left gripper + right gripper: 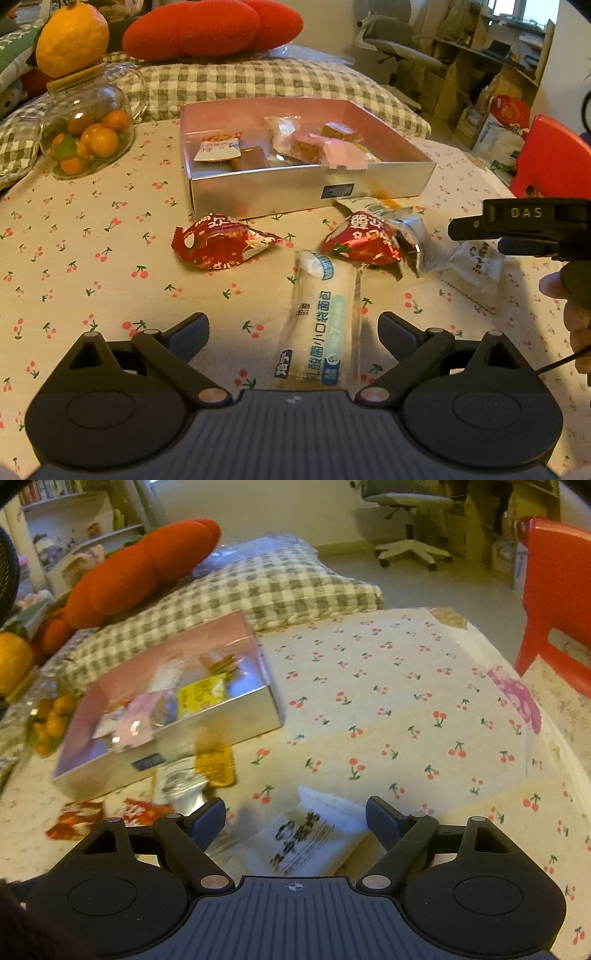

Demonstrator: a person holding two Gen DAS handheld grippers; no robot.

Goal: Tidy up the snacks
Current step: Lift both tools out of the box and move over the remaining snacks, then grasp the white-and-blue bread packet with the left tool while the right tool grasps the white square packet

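A silver box [306, 186] with a pink inside holds several wrapped snacks. In front of it on the cherry-print cloth lie two red foil packets [218, 242] [364, 238], a silver packet [415, 240] and a yellow packet [218, 766]. A long clear bread packet with blue print [321, 325] lies between the fingers of my open left gripper [293, 330], untouched. A white packet with black print [306, 840] lies between the fingers of my open right gripper [295, 818]; its pads stand clear of it. The right gripper's body [535, 229] shows at the right edge, above the white packet [476, 267].
A glass jar of small oranges [86, 129] with a large orange fruit [72, 38] on its lid stands at the left. Checked cushions [258, 79] and a red pillow [207, 26] lie behind the box. A red plastic chair [554, 594] stands right of the table.
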